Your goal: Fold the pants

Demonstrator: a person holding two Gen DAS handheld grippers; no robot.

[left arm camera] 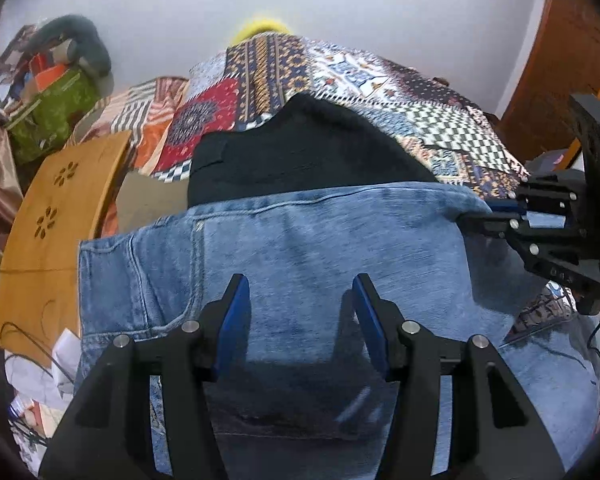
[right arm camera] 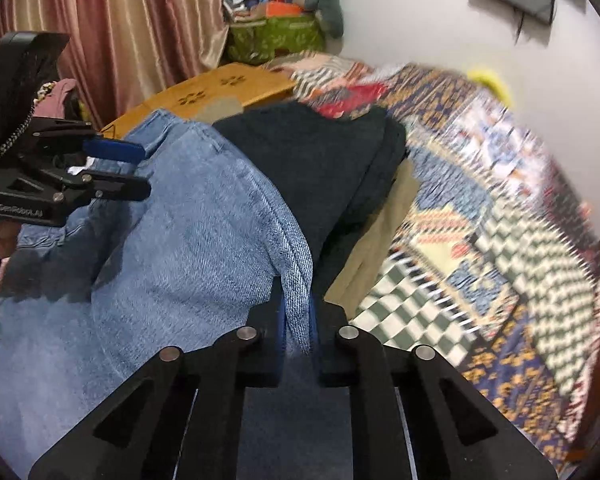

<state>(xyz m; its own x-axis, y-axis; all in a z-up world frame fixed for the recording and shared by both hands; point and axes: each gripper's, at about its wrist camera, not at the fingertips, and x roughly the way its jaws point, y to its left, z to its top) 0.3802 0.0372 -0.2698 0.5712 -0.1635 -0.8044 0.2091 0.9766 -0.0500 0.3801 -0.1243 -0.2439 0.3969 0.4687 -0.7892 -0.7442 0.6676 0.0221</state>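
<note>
Faded blue denim pants [left arm camera: 300, 240] lie beside dark folded garment [left arm camera: 300, 152]. Right gripper [right arm camera: 298, 316] pinches their hem; left gripper [left arm camera: 296, 312] gapes empty above. Risk: single-corner pull skews the fold.

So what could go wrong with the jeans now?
Only the right gripper pinches the jeans, on one thin edge. If it slips, the fold may flop open. The left gripper is open above the denim, holding nothing, so the cloth could sag or wrinkle on that side. The jeans also lie partly over the dark clothes, so a tug might drag that pile out of shape.
</note>
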